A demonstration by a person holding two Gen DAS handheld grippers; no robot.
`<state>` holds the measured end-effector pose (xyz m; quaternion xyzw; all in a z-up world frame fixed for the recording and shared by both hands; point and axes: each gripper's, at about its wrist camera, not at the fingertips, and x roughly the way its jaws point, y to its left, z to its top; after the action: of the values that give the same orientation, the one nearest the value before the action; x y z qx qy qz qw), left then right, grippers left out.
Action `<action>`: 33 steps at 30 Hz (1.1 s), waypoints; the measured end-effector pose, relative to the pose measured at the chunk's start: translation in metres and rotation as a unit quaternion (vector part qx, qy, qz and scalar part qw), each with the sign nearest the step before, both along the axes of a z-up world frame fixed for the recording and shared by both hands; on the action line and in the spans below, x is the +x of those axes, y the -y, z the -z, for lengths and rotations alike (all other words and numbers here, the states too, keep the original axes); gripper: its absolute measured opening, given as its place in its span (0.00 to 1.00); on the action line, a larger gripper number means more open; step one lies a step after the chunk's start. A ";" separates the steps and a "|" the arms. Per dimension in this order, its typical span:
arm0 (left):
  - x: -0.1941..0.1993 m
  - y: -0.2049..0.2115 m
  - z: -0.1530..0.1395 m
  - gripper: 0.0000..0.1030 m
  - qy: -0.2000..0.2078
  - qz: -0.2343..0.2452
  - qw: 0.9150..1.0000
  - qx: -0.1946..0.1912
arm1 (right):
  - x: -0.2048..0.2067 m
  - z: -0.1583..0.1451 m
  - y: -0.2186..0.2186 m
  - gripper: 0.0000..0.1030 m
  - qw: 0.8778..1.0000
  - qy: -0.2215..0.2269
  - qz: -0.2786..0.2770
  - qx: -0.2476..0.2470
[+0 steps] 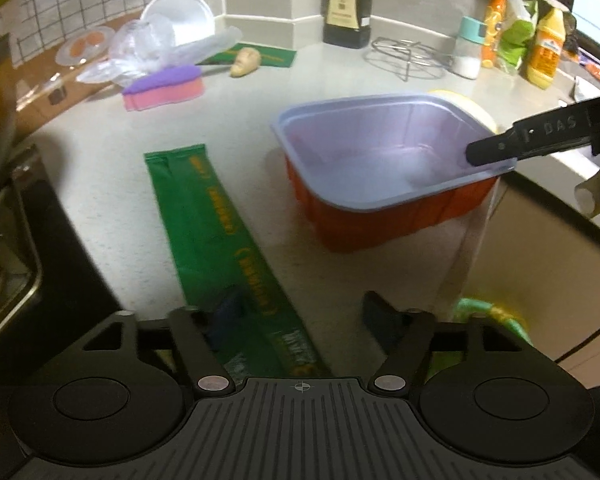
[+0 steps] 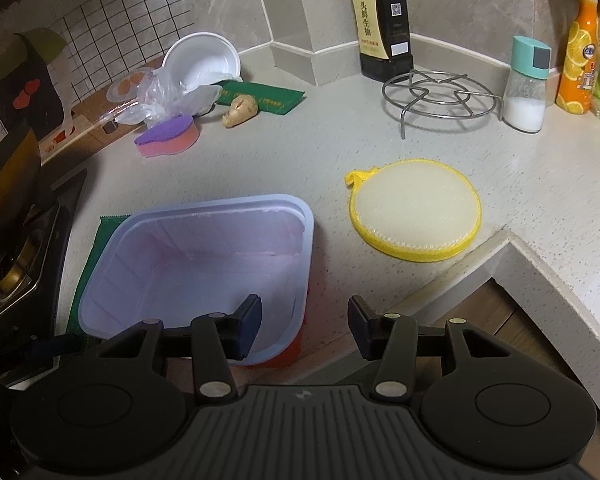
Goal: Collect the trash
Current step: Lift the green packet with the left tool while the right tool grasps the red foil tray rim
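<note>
Left gripper (image 1: 300, 312): jaws spread wide, holding nothing; poised over the near end of the green wrapper (image 1: 224, 240), which lies flat on the countertop (image 1: 100, 168)
Right gripper (image 2: 304, 320): jaws apart, gripping nothing; its left finger sits inside the container (image 2: 196, 264), the right finger outside, so they straddle the near wall
Container: red outside, pale inside, upright on the counter near its front edge; just beside the green wrapper
Yellow scrubber (image 2: 416, 212): flat on the counter, right of the container
Back corner: plastic bag (image 2: 168, 96), white bowl (image 2: 204, 60), pink and purple sponge (image 2: 168, 136)
</note>
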<state>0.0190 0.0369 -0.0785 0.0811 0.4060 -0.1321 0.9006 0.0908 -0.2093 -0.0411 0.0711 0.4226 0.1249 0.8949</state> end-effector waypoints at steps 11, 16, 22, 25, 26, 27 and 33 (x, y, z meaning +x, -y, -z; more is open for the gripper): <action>0.038 -0.025 -0.007 0.71 0.035 -0.141 0.989 0.018 | -0.003 0.000 -0.001 0.46 1.000 0.003 -0.007 0.003; 0.056 -0.031 -0.002 0.72 0.019 -0.145 0.989 0.009 | -0.001 0.000 -0.008 0.49 1.000 0.003 -0.020 -0.009; 0.057 -0.023 0.000 0.62 0.008 -0.107 0.994 0.012 | 0.015 0.008 -0.012 0.49 1.000 -0.019 -0.019 0.000; 0.053 -0.019 0.000 0.50 0.012 -0.098 0.995 0.011 | 0.017 0.011 -0.015 0.49 0.999 -0.026 -0.021 0.007; 0.052 -0.018 0.000 0.41 0.016 -0.096 0.995 0.008 | 0.017 0.013 -0.018 0.48 0.999 -0.029 -0.024 0.008; 0.050 -0.018 0.000 0.36 0.019 -0.093 0.995 -0.001 | 0.018 0.014 -0.020 0.42 0.999 -0.031 -0.025 0.008; 0.038 -0.028 -0.001 0.23 0.034 -0.094 0.994 -0.043 | 0.017 0.009 -0.027 0.10 0.998 -0.041 -0.038 0.021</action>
<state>0.0574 0.0650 -0.0773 0.0084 0.3747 -0.0616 0.9251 0.1075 -0.1820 -0.0497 0.0784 0.4587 0.1647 0.8697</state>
